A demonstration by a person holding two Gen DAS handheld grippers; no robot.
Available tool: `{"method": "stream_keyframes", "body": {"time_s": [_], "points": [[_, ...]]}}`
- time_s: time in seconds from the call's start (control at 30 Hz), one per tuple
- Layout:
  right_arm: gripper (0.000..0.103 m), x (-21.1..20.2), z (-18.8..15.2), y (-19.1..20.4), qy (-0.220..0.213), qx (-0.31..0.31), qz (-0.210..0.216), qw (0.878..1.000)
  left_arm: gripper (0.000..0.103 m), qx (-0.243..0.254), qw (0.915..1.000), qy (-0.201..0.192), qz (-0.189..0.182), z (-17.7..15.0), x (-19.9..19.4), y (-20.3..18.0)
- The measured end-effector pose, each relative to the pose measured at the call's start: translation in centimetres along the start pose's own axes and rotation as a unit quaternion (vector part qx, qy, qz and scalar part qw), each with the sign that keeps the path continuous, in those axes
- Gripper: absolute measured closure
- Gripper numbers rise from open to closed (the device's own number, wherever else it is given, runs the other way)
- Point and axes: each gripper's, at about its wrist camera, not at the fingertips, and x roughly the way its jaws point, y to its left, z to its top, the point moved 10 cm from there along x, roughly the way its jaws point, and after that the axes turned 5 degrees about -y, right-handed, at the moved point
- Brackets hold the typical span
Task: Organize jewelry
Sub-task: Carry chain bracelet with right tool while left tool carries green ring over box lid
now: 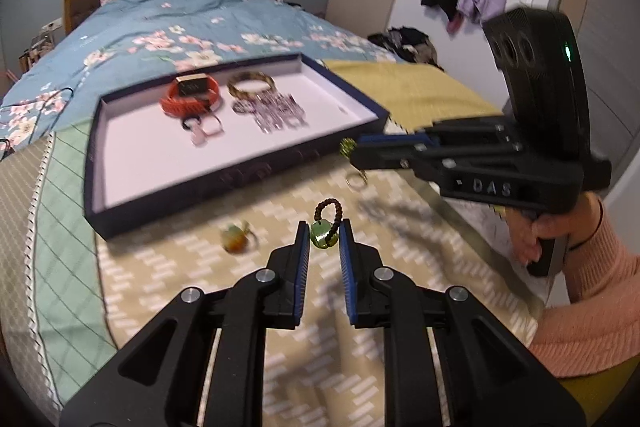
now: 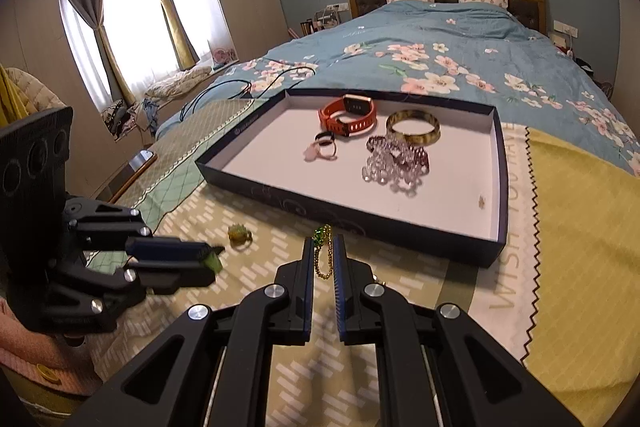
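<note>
the left gripper (image 1: 324, 237) clenches a glossy green pendant (image 1: 320, 234) on a dark beaded loop. the right gripper (image 2: 323, 247) pinches a fine gold chain (image 2: 326, 259).

Right gripper (image 2: 323, 254) clamps a gold bead chain with green charm (image 2: 323, 250) just before the dark-walled, white-floored cardboard tray (image 2: 503, 163).

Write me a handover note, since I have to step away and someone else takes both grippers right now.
Left gripper: shut on the green pendant with its bead loop.
Right gripper: shut on the gold chain.
In the tray: red watch, bangle, crystal bracelets, rings.
Left: both held pieces, plus the amber ring on the bedspread.
</note>
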Motion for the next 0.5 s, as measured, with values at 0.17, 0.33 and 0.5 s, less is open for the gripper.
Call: {"method": "stream_keyframes", "body": {"time_s": [0.17, 0.33, 0.5], "points": [[0.095, -0.2, 0.7, 0.1, -0.009, -0.001, 0.000, 1.000, 0.088, -0.004, 0.9998, -0.015, 0.013, 1.4, -0.6, 1.0], [0.095, -0.2, 1.5, -0.1, -0.016, -0.003, -0.004, 1.000, 0.088, -0.004, 0.9994, -0.024, 0.022, 2.2, -0.8, 1.6], [0.095, 0.0, 2.2, -0.3, -0.021, -0.006, -0.007, 1.000, 0.088, -0.011, 0.9991, -0.030, 0.027, 2.9, -0.6, 2.3]]}}
